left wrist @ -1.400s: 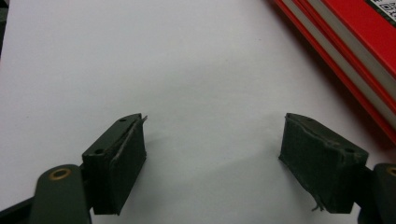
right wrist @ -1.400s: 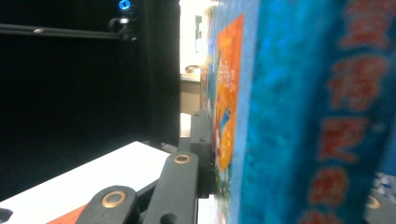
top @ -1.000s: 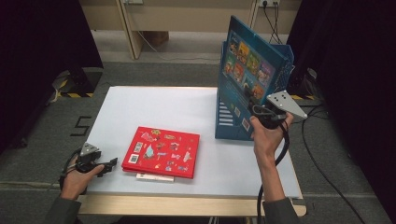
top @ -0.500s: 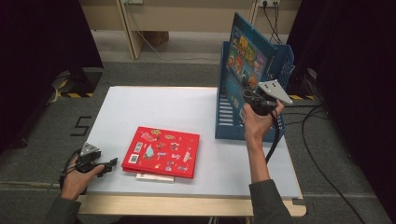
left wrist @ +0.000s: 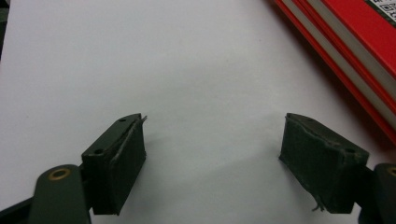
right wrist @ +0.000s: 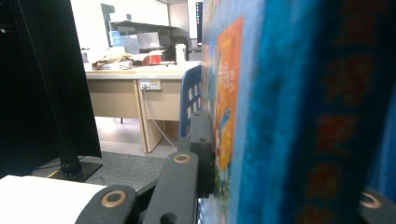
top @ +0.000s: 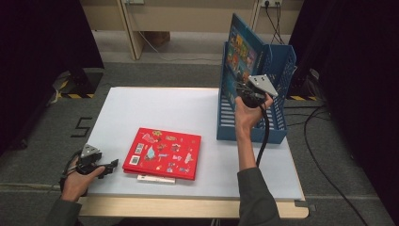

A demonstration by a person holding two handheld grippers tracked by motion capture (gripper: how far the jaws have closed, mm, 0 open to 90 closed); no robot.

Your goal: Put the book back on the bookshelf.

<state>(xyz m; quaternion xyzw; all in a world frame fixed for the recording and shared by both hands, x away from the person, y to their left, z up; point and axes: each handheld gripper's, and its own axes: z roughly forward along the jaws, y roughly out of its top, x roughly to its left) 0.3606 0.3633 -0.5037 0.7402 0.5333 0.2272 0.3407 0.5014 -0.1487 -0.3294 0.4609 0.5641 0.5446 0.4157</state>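
The right tongs (top: 242, 89) are clamped on a blue book (top: 242, 54) standing upright in the blue basket (top: 277, 94) at the far right of the tabletop (top: 179, 108). The left tongs (top: 110, 167) rest wide apart and empty, just left of the red book (top: 162, 153) lying near the front edge.

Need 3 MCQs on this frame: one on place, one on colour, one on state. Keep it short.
1. Where is the blue book?
A. flat on the table
B. upright in the blue rack
C. on the floor

2. What colour is the book lying on the table?
A. red
B. green
C. white

3. How is the left gripper?
A. shut on the red book
C. shut on a cable
B. open, nothing between its jaws

Answers: 1 B, it stands in the rack, clamped by the right gripper. 2 A, red cover with stickers. 3 B, jaws apart over bare table.
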